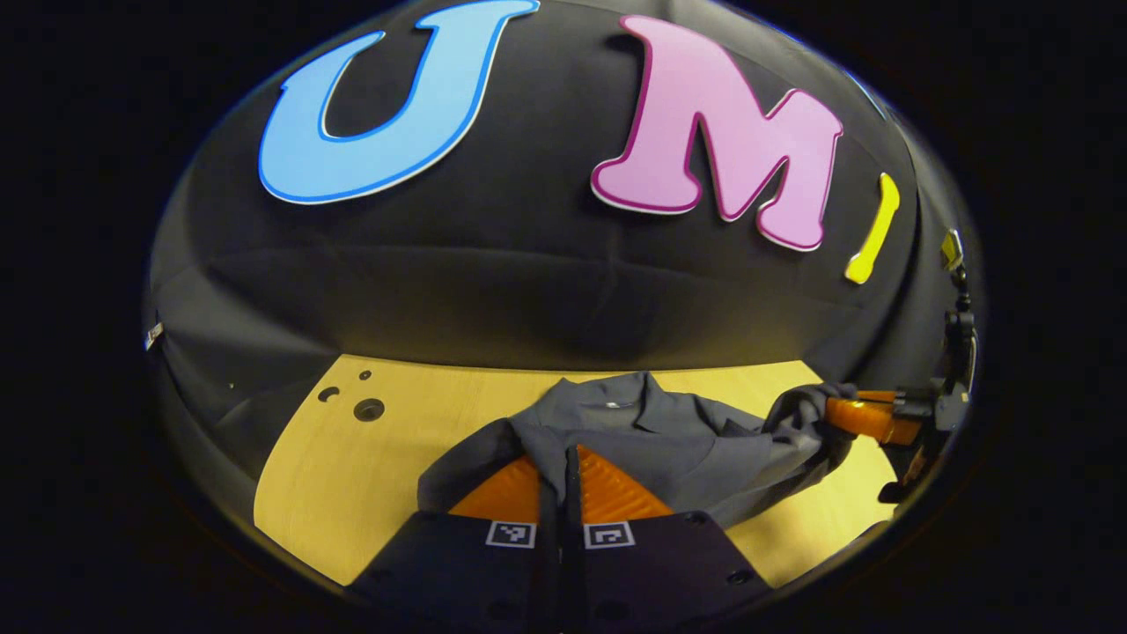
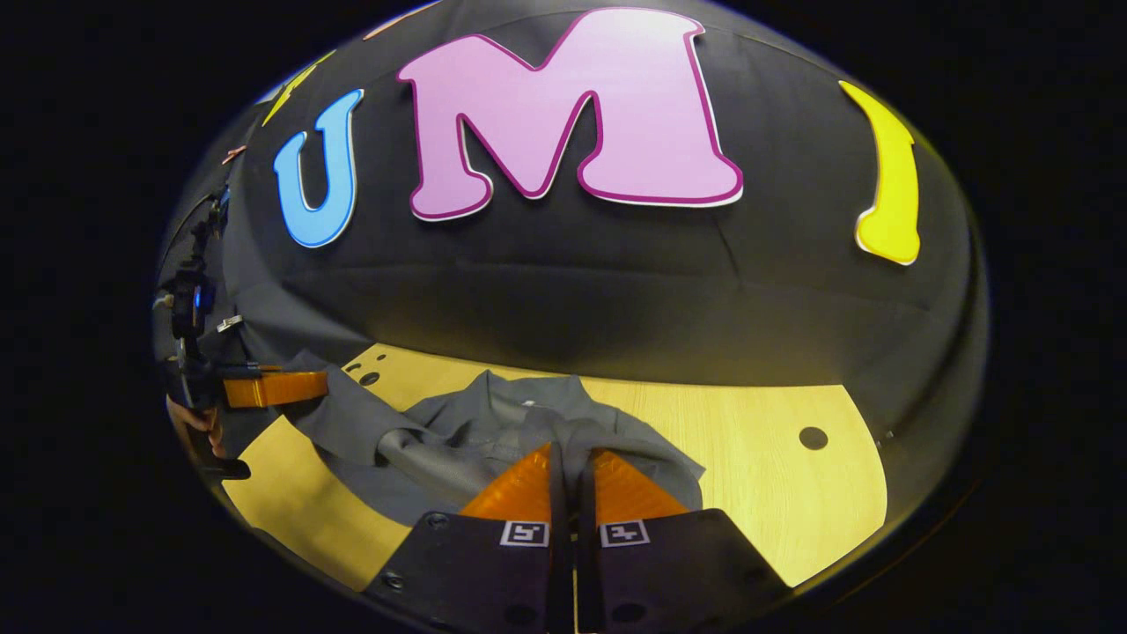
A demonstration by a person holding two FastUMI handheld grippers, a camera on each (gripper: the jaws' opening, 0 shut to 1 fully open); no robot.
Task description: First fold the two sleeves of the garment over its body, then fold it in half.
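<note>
The dark grey cloth shirt with a collar (image 1: 651, 431) lies on the light wooden tabletop (image 1: 387, 467), with its collar at the far side, toward the black cloth wall. In the left gripper view, the left gripper (image 1: 559, 467) has its fingers pressed close together with a fold of the grey cloth caught between them, near the shirt's left edge. In the right gripper view, the right gripper (image 2: 570, 467) looks the same: fingers pinched together on cloth at the shirt's right side. The shirt's long line runs from the near edge out to the collar, and each gripper sits on its own side of that line (so neither one has to reach across). Both sleeves look lifted and bunched, not yet laid flat over the body. My guess is that each held part must next go inward, toward the middle of the shirt.
</note>
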